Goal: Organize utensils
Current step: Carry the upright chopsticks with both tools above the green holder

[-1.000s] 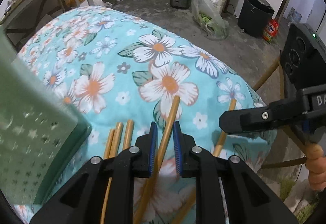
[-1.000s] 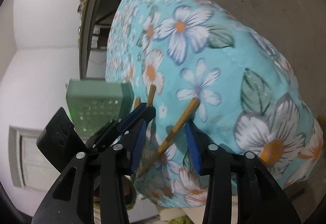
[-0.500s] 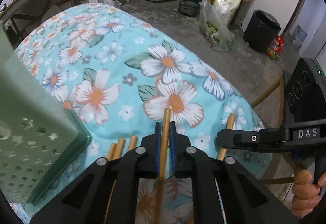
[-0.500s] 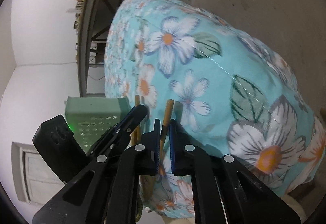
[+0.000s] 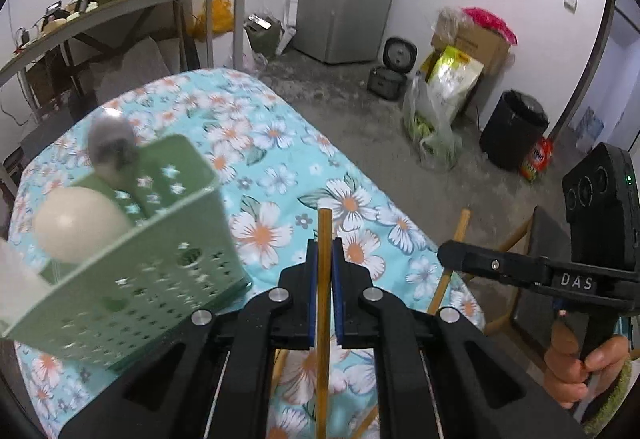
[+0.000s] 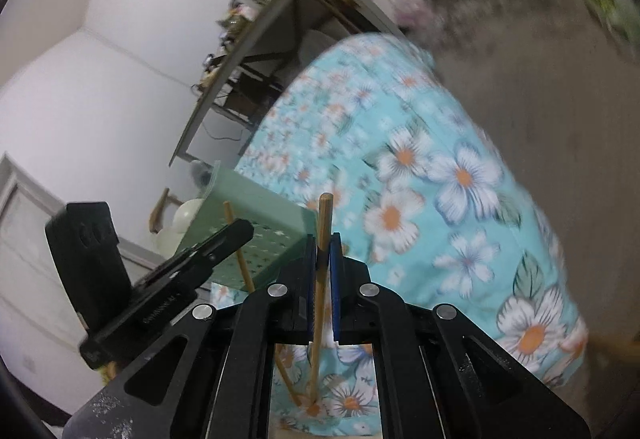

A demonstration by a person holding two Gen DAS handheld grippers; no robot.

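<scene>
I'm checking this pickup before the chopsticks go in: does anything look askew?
Nothing is spilled or damaged. The left gripper and right gripper each clamp one wooden chopstick partway along its length. The green perforated plastic utensil basket stands upright on the table.

- left gripper clamped on a chopstick, lifted above the floral cloth
- green holder just left of the gripper, spoons inside, blurred
- right gripper to its right, pinching a second chopstick
- hand at lower right
</scene>
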